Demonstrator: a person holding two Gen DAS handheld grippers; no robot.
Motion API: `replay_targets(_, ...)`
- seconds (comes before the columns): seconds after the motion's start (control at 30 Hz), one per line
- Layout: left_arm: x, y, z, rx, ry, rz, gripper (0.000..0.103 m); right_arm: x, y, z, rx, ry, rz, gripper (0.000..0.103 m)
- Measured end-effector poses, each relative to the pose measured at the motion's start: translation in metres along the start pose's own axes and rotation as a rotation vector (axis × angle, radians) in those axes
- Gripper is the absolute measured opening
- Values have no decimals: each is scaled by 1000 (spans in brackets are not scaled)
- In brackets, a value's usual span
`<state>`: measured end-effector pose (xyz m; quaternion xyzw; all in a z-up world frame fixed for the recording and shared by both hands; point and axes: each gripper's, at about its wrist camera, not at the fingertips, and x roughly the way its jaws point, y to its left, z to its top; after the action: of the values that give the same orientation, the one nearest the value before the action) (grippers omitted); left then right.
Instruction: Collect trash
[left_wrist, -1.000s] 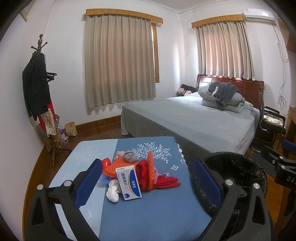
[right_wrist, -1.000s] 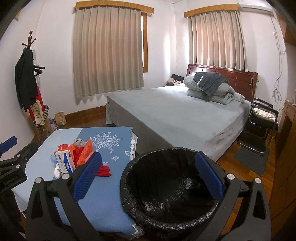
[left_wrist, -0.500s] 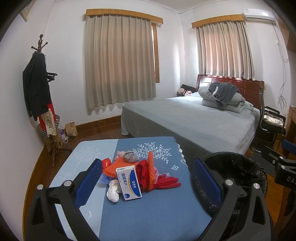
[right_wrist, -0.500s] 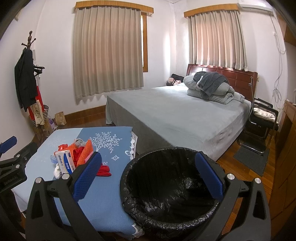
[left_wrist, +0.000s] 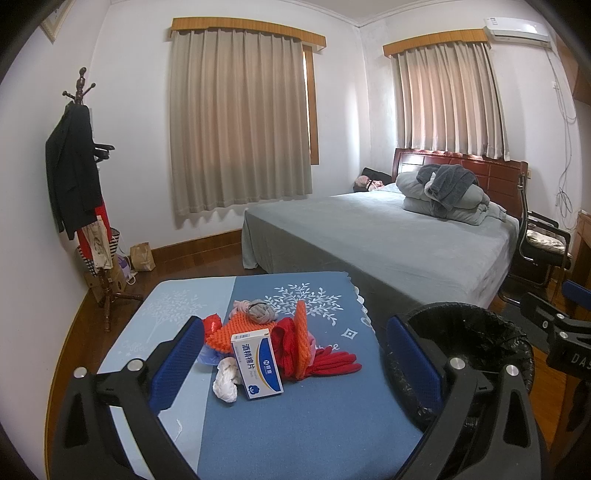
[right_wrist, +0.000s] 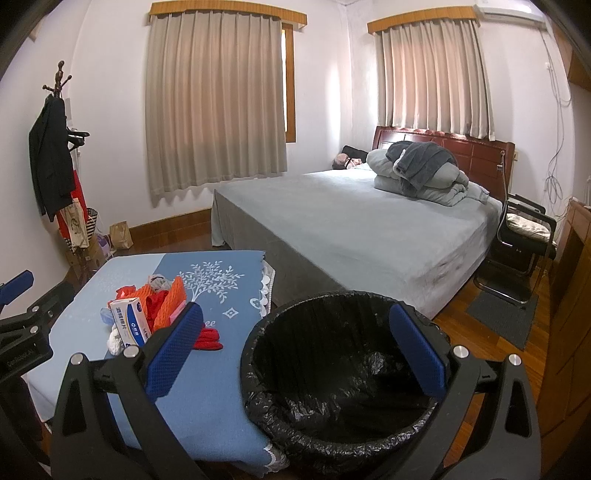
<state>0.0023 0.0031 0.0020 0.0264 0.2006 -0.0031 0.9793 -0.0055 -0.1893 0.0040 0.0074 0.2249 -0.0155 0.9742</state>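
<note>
Item: trash heap, lower centre of the left wrist view, lying on the blue counter (left_wrist: 303, 417). Contents: white-and-blue cardboard box (left_wrist: 257, 364) standing at the front; crumpled white tissue (left_wrist: 226, 380) touching its left side; orange knitted piece (left_wrist: 236, 329) behind; red cloth (left_wrist: 328, 361) spilling to the right; grey balled fabric (left_wrist: 261, 311) at the back.

Receptacle: bin lined with a black bag (right_wrist: 343, 373), just beside the counter's right edge, lower centre of the right wrist view. Nothing visible inside it.

Left tongs (left_wrist: 295, 363): apart, empty, framing the heap from short of it.
Right tongs (right_wrist: 295, 350): apart, empty, above the bin's mouth.

Change over the last second: none found. Heap, bin and both tongs sit in the same places in each view.

Bearing on task: collection not begun; every piece is on the counter. Likely first pick is the box, nearest the left tongs.
</note>
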Motion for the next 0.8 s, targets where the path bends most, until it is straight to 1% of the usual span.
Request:
replay_targets(0.53, 0, 0, 0, -1, 1, 0, 97, 0, -1, -1, 0, 3, 0, 98)
replay_targets(0.7, -2, 5, -2, -5, 4, 1, 97, 0, 4, -4, -4, 6, 2, 98)
replay_targets(0.8, 0, 8, -2, -8, 7, 2, 97, 9, 12, -7, -4, 9, 7, 98)
